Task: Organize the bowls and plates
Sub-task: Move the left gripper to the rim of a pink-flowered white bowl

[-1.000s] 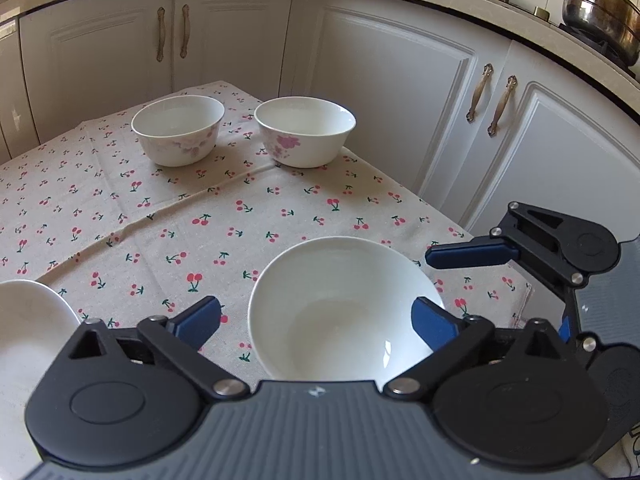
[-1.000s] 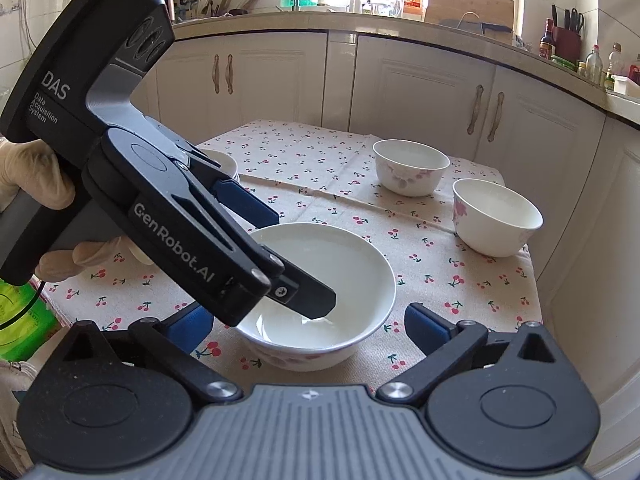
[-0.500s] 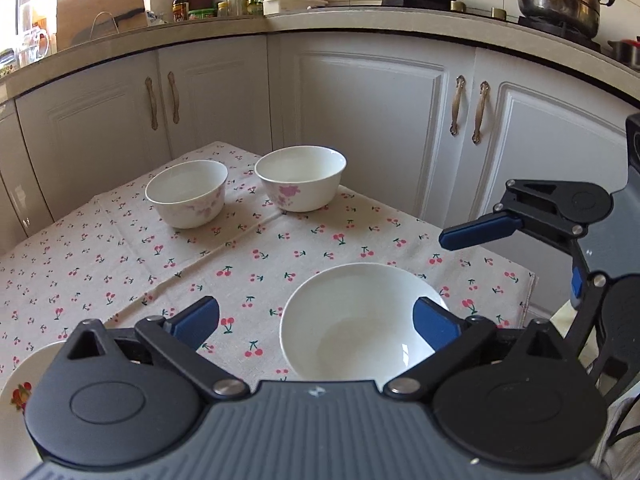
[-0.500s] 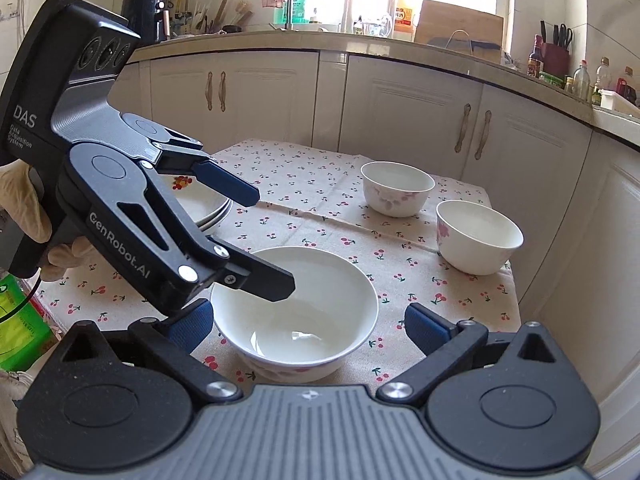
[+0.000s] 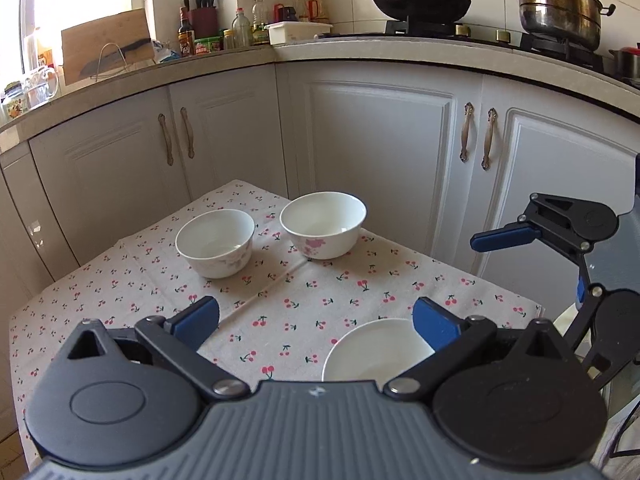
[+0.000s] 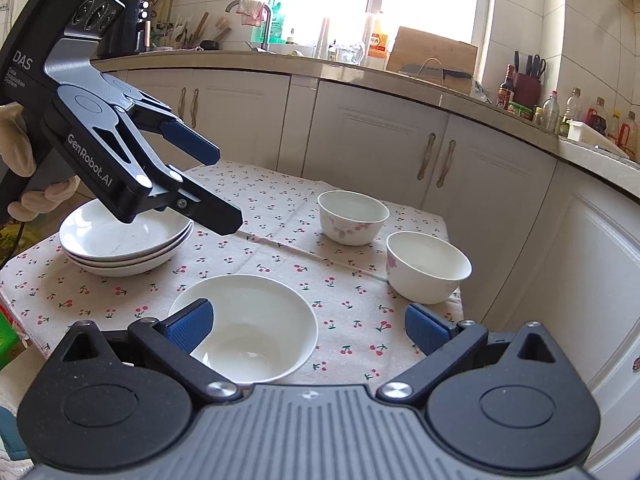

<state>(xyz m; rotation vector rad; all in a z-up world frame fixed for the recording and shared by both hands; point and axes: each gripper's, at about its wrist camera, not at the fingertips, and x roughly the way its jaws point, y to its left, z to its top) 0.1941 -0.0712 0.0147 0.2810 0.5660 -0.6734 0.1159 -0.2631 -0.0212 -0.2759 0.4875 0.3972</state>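
A wide white bowl (image 6: 252, 328) sits on the cherry-print tablecloth near the front edge; it also shows in the left wrist view (image 5: 376, 354). Two smaller flowered bowls (image 5: 216, 242) (image 5: 323, 230) stand side by side at the far end, also in the right wrist view (image 6: 353, 222) (image 6: 427, 266). A stack of white plates (image 6: 120, 240) is at the left. My left gripper (image 5: 316, 316) is open and empty, raised above the table; it shows in the right wrist view (image 6: 228, 188) over the plates. My right gripper (image 6: 306, 322) is open, empty, above the wide bowl.
The tablecloth (image 5: 304, 300) covers a small table set against white cabinets (image 5: 376, 152). The counter holds bottles, a wok (image 5: 420, 0) and a steel pot (image 5: 560, 8). The table edge drops off at the right (image 6: 460, 316).
My left gripper has lifted and pulled back from the wide bowl, tilting up so more of the cabinets and counter shows. The right gripper has risen a little. The bowl stays on the cloth.
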